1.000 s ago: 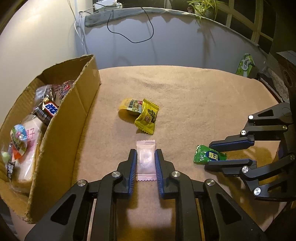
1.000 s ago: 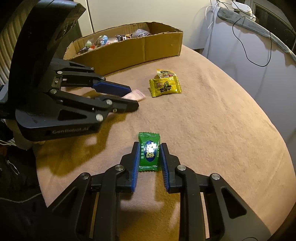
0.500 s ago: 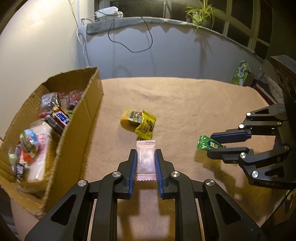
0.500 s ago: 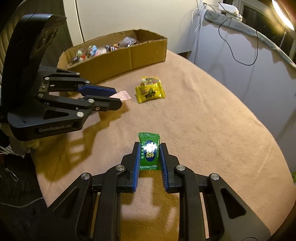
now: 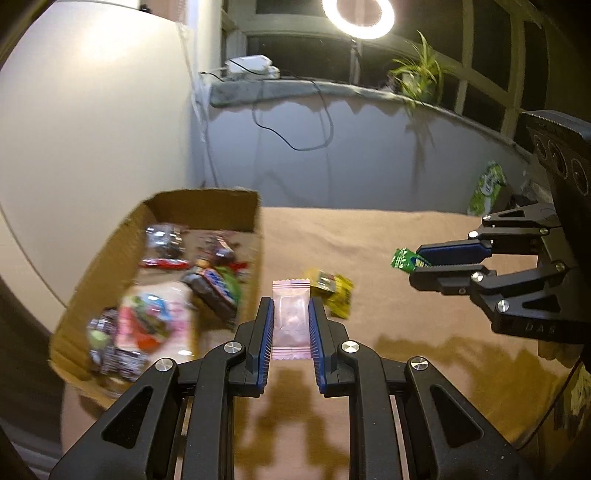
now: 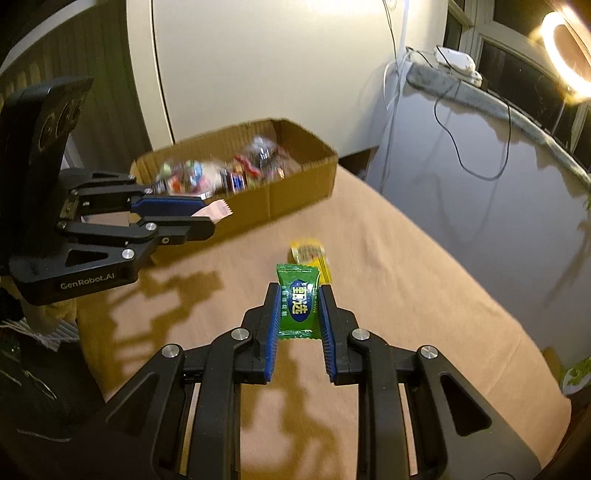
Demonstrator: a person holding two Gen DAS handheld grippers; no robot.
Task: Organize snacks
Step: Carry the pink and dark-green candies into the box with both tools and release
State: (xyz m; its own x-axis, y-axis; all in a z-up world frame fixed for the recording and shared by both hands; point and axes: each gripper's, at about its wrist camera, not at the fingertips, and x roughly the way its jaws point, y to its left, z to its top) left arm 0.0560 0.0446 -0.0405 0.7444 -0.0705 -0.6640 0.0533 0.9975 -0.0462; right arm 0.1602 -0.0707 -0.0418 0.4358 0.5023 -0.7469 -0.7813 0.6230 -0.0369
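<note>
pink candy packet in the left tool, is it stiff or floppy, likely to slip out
The pink candy packet probably holds its shape: it juts straight past the left tool without drooping. It looks small and thin, so probably light. Its smooth wrapper may be slippery, though the ribbed blue pads should help.

Ring light (image 5: pixel 357 18) lit — potted plant (image 5: pixel 419 75) on ledge, black cable (image 5: pixel 295 122).

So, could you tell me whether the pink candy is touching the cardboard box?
Apart: the left wrist view shows the pink candy in the left gripper, beside the cardboard box.
</note>
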